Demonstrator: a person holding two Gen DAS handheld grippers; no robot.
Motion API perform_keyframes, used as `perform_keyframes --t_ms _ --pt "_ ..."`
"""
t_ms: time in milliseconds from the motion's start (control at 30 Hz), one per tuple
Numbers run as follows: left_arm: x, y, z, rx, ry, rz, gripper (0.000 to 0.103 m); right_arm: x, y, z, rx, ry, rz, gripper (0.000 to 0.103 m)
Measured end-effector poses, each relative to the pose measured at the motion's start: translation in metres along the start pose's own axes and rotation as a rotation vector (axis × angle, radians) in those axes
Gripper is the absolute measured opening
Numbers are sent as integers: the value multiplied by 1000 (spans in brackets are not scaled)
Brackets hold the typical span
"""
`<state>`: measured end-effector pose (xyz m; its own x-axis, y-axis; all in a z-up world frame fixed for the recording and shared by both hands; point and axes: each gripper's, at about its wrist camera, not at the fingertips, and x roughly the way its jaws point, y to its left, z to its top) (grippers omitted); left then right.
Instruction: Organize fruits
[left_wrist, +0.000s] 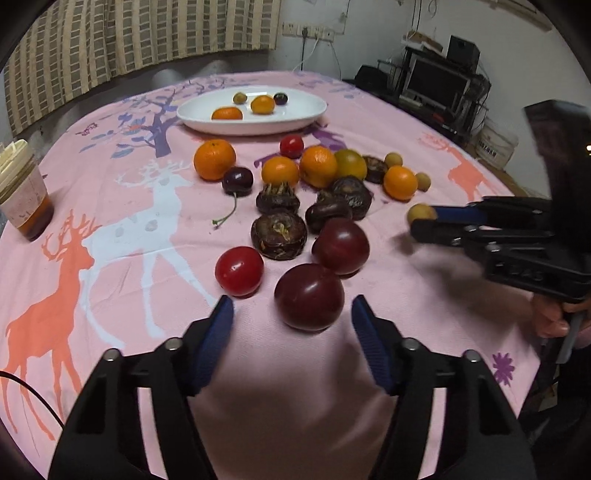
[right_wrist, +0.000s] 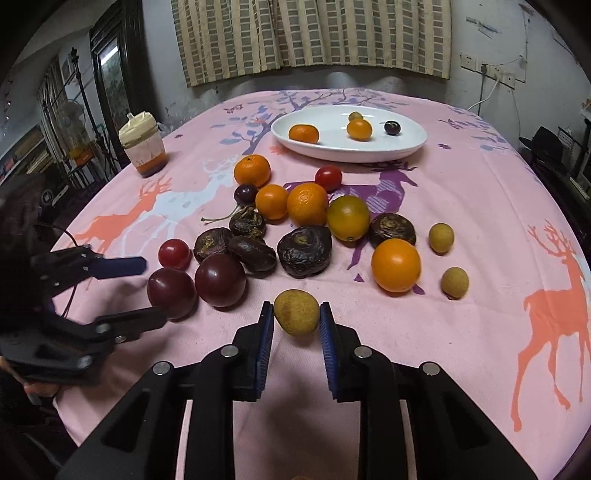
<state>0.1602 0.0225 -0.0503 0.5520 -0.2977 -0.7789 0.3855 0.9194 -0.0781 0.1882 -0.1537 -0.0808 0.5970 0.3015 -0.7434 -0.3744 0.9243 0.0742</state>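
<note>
My left gripper (left_wrist: 292, 314) is open, its blue pads either side of a dark red plum (left_wrist: 309, 296) on the pink cloth; it also shows in the right wrist view (right_wrist: 147, 291). My right gripper (right_wrist: 296, 314) is shut on a small tan longan (right_wrist: 296, 312), held just above the cloth; it also shows in the left wrist view (left_wrist: 424, 218). A white oval plate (left_wrist: 295, 118) at the far side holds two oranges, a longan and a dark cherry. Oranges, plums, cherry tomatoes, water chestnuts and longans lie loose mid-table.
A lidded plastic cup (left_wrist: 22, 192) with brown liquid stands at the left edge of the table. A second plum (left_wrist: 340, 245) and a cherry tomato (left_wrist: 239, 271) lie close to the left gripper. Shelves and electronics stand beyond the table at right.
</note>
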Motion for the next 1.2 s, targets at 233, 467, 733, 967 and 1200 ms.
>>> perform_keyframes --t_ms 233,467,733,967,1200 --pt "5 -5 6 17 14 -7 59 -9 -8 -4 28 -26 8 25" --pt "17 -12 5 55 64 -5 40 -6 -13 -3 45 -23 19 25" --pt "-3 18 79 -13 11 -97 40 -4 -36 53 95 -108 67 25" --pt "61 54 201 -86 -51 31 40 52 -74 148 189 -185 25 25" --pt "139 68 262 -101 37 72 42 119 -92 190 167 -129 -17 29"
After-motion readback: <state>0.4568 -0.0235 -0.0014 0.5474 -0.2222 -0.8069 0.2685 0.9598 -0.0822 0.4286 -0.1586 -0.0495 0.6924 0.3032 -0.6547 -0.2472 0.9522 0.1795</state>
